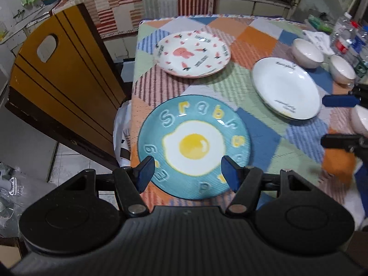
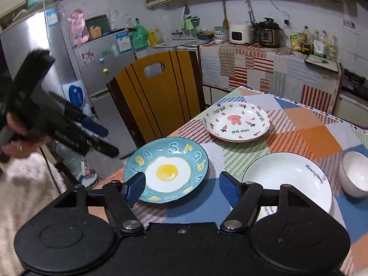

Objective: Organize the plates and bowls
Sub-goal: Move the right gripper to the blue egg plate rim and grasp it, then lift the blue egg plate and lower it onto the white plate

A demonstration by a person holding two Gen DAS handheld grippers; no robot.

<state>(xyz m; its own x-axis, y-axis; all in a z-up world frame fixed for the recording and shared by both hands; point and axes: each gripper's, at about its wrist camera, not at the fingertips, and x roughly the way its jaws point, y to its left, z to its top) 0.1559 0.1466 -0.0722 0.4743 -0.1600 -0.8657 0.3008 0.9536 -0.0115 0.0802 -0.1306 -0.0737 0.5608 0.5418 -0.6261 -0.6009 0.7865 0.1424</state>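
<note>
A blue plate with a fried-egg picture (image 1: 193, 147) (image 2: 169, 171) lies near the table's left edge. A pink rabbit plate (image 1: 193, 55) (image 2: 237, 122) lies beyond it, and a plain white plate (image 1: 285, 87) (image 2: 287, 179) to the right. Small white bowls (image 1: 307, 53) (image 1: 341, 69) (image 2: 355, 172) stand past the white plate; another bowl (image 1: 360, 119) shows at the right edge. My left gripper (image 1: 187, 172) (image 2: 108, 141) hovers open over the egg plate, holding nothing. My right gripper (image 2: 182, 188) (image 1: 331, 122) is open too, nothing between its pads.
A yellow wooden chair (image 1: 69, 69) (image 2: 156, 92) stands against the table's left side. Plastic bottles (image 1: 347, 36) crowd the far right corner. A cloth-covered counter (image 2: 264, 69) with cookers runs behind, a fridge (image 2: 103, 69) to the left. A hand (image 2: 13, 138) and fluffy sleeve (image 2: 27, 184) hold the left gripper.
</note>
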